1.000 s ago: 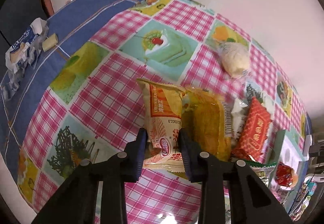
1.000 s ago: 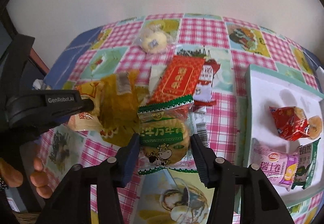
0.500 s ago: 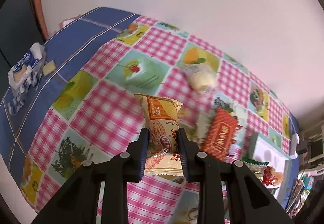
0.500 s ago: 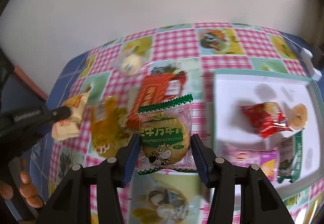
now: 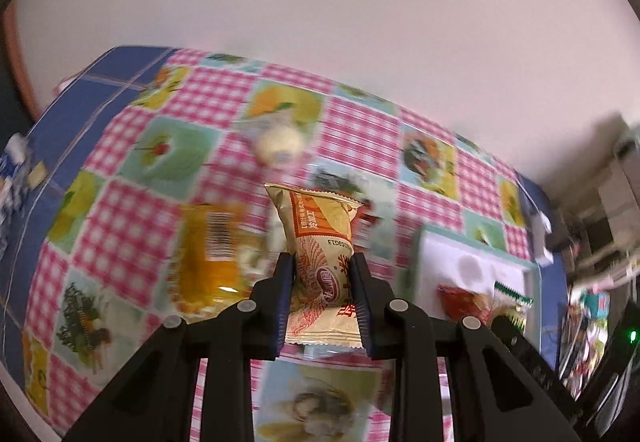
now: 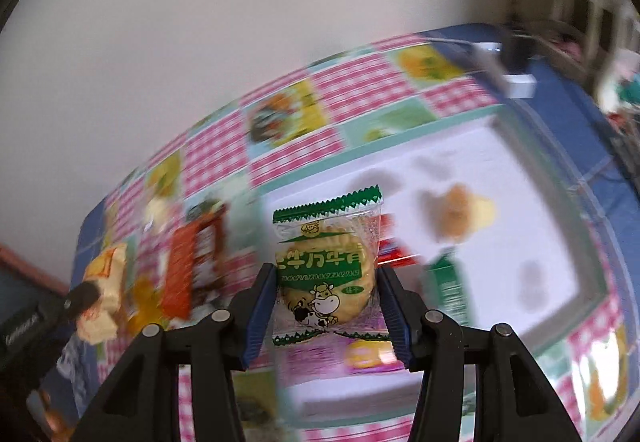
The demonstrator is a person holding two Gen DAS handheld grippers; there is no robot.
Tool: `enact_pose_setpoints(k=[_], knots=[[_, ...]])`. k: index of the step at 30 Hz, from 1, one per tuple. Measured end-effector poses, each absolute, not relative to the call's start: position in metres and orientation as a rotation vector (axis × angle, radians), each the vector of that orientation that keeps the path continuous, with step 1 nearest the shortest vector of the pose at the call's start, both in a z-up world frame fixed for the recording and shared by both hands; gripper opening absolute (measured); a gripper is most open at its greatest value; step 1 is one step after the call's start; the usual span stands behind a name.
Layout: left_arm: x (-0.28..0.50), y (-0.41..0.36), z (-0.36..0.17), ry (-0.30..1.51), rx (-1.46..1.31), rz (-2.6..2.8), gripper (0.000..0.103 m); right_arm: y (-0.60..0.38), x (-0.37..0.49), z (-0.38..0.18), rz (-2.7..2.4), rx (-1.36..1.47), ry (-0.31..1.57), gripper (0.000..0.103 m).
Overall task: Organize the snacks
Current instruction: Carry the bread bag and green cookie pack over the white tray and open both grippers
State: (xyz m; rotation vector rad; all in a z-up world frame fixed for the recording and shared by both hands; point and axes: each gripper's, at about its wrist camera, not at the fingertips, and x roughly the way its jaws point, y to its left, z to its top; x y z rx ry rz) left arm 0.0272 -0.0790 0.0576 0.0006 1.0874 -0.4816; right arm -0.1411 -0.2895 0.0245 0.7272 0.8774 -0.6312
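My left gripper (image 5: 322, 274) is shut on a beige and orange snack packet (image 5: 322, 242), held above the checked tablecloth. My right gripper (image 6: 327, 290) is shut on a green-trimmed clear biscuit packet (image 6: 327, 262), held over the left part of the white tray (image 6: 500, 146). The tray holds a round yellow snack (image 6: 460, 214), a green packet (image 6: 448, 290) and a red packet (image 6: 394, 254). In the left wrist view the tray (image 5: 460, 262) lies to the right. A yellow packet (image 5: 208, 250) and a round pale snack (image 5: 280, 144) lie on the table.
A red packet (image 6: 186, 266) lies left of the tray. The table (image 5: 360, 130) stands against a white wall. A white box (image 6: 518, 84) sits at the far right corner. Clutter shows beyond the table's right edge (image 5: 600, 282).
Both grippers have lifted and swung right with their packets. The right one has gone from the loose pile to over the tray. The left one has left the pile behind.
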Motion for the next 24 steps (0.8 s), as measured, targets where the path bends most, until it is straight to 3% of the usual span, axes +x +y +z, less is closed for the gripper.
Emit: enact_pose_setpoints(k=[15, 24], knots=[[-0.011, -0.21, 0.011, 1.083, 0.33, -0.671, 0.03, -0.366, -0.195, 0.002, -0.839, 0.905, 0.845, 0.054], [-0.012, -0.253, -0.017, 1.098, 0.367, -0.708, 0.03, -0.388, -0.212, -0.009, -0.927, 0.953, 0.839, 0.054]])
